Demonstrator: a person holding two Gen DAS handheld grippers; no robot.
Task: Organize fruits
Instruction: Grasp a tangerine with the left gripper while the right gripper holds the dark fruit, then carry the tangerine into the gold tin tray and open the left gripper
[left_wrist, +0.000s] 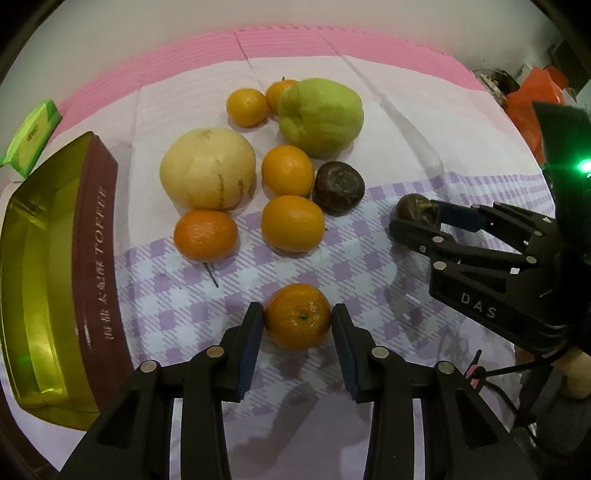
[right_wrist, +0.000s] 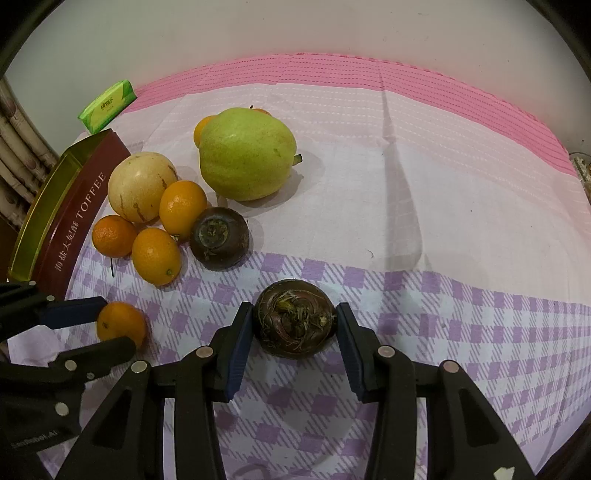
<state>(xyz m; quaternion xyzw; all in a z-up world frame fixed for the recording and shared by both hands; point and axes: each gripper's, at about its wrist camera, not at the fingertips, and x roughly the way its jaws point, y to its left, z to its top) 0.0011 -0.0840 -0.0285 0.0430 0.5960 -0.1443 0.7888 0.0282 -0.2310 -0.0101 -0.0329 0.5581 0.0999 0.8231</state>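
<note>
Left gripper (left_wrist: 297, 321) low over checked cloth (left_wrist: 369, 266), fingers (left_wrist: 247, 343) bracketing a lone tangerine (left_wrist: 297, 321); pads at or just off the peel, so contact cannot be confirmed. Tangerine resting on surface, probably about to be grasped.

Right gripper (right_wrist: 294, 319) likewise astride a dark brown fruit (right_wrist: 294, 319), fingers (right_wrist: 236, 347) flush against its flanks; appears gripped, fruit down on cloth. Both picks set apart from the main pile, likely for free finger access.

Open gold-lined toffee tin (left_wrist: 96, 236) at left, nothing seen inside; likely the destination.

Count, left wrist view: tangerines 6, one half hidden behind green fruit (left_wrist: 320, 115); dark brown fruits 2 (second (left_wrist: 339, 187) in pile); pale yellow melon (left_wrist: 208, 168) 1; green fruit 1. Green tissue pack (left_wrist: 33, 137) beyond tin.
</note>
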